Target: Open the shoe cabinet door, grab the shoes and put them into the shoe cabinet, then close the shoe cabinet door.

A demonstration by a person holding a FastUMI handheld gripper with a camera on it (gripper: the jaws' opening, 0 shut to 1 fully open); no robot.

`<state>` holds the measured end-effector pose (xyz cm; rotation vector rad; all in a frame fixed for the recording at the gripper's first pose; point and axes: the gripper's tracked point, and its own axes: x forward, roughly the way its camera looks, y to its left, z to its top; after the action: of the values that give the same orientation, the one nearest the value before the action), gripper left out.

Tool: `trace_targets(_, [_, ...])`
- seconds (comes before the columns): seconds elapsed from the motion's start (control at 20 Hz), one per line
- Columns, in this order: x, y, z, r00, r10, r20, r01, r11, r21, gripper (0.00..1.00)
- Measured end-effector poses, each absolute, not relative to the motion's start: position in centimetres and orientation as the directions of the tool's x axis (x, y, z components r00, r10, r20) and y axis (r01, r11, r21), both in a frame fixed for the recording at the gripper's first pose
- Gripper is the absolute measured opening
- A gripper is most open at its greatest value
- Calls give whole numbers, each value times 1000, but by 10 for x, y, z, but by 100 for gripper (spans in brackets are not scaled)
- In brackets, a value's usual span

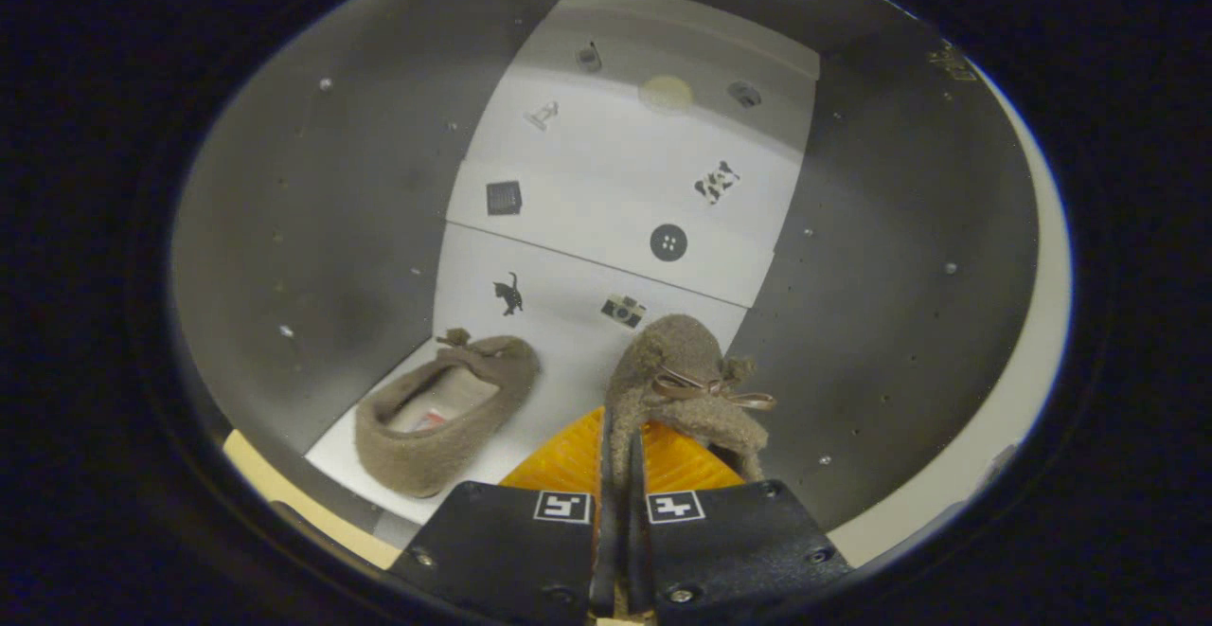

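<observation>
Two fuzzy slippers: gripper (pixel 620 474) pinches one slipper (pixel 684 380) at twelve o'clock; the other slipper (pixel 445 410) rests at ten inside the cabinet (pixel 312 228).

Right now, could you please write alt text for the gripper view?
The gripper is shut on a brown slipper inside the shoe cabinet. A matching slipper already lies on the shelf to its left, before a back panel with small pictures.

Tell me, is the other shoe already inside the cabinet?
Yes. The first shoe lies on the cabinet floor, while the gripper pinches the second shoe.
</observation>
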<state>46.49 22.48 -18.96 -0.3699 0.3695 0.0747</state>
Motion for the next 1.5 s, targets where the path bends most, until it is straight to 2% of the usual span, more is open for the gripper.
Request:
trace_targets(0.45, [500,228,-230,909,-7,-417,-158,920,-359,9])
trace_targets(0.5, [500,228,-229,911,-8,-412,-156,919,-361,11])
trace_targets(0.55, [500,229,-228,912,-5,-411,-157,920,-359,17])
trace_targets(0.7, [494,232,-228,903,16,-430,-177,925,-337,21])
trace_targets(0.85, [484,231,-223,898,21,-440,-185,925,-333,41])
trace_targets(0.95, [475,229,-216,902,14,-431,-172,928,-329,47])
trace_targets(1.05, [468,224,-197,932,7,-363,-136,934,-331,53])
trace_targets(1.3, [410,236,-176,944,80,-321,-178,941,-289,99])
trace_targets(1.5, [333,230,-146,970,54,-239,-131,939,-318,99])
